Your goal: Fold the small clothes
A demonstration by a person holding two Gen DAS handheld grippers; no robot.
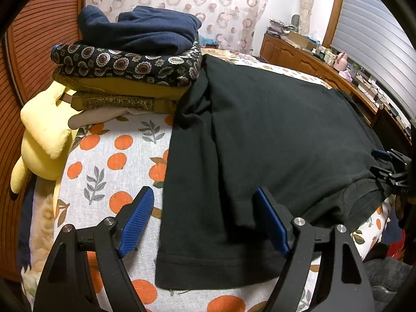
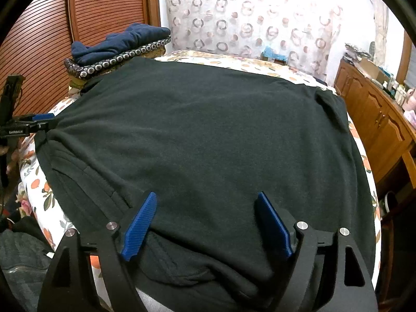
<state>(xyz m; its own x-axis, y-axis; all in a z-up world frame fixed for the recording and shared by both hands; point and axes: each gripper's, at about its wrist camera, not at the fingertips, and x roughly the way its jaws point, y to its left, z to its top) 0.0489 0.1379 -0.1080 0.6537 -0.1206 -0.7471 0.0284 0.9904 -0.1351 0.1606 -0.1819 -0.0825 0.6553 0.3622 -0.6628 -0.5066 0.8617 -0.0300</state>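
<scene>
A black T-shirt (image 1: pixel 273 135) lies spread on the orange-print bed sheet (image 1: pixel 117 161), with one sleeve folded over its body; it fills the right wrist view (image 2: pixel 208 135). My left gripper (image 1: pixel 205 218) is open, its blue pads (image 1: pixel 136 221) straddling the shirt's near hem edge just above the cloth. My right gripper (image 2: pixel 208 223) is open over the collar end of the shirt. It shows at the right edge of the left wrist view (image 1: pixel 390 171). The left gripper shows at the left edge of the right wrist view (image 2: pixel 39 122).
A stack of folded clothes (image 1: pixel 130 62), navy on top, sits at the bed's far left corner. A yellow plush toy (image 1: pixel 44 130) lies beside it. A wooden headboard (image 1: pixel 39 39) is at left. A cluttered wooden dresser (image 2: pixel 377 119) runs along the right.
</scene>
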